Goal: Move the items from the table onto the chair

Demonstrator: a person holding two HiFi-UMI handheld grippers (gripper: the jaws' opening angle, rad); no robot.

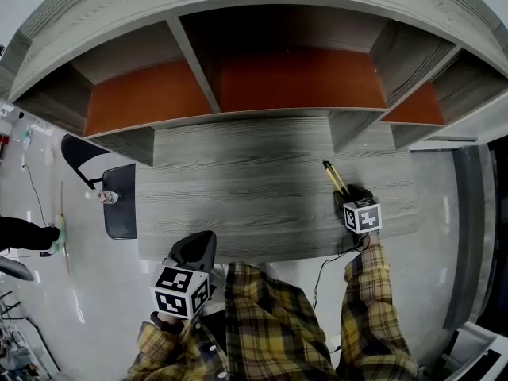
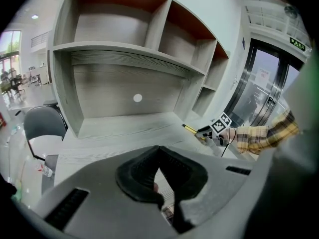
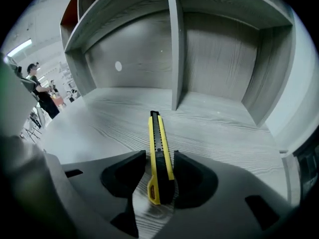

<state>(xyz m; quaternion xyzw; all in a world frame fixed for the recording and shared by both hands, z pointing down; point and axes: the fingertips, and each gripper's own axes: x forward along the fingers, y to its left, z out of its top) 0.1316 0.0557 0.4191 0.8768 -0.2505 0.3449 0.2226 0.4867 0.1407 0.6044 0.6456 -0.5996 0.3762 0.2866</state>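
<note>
Jaws of the right gripper [image 3: 159,156] stand spread, yellow knife [image 3: 157,136] lying between them.

The utility knife [image 3: 160,158] is yellow and black; the counter [image 1: 254,197] is grey wood-grain. The shelf back panels [image 1: 294,78] are orange-red. The sleeve [image 1: 369,308] is yellow-and-dark plaid.

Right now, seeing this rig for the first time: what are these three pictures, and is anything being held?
There is no robot here. A person holds a gripper in each hand. One picture looks down from a head camera; the other two come from cameras riding on the grippers. A yellow knife lies on the grey desk. The right gripper is open with the knife between its jaws, not gripped yet. The left gripper is shut and empty. A chair stands left of the desk.
</note>
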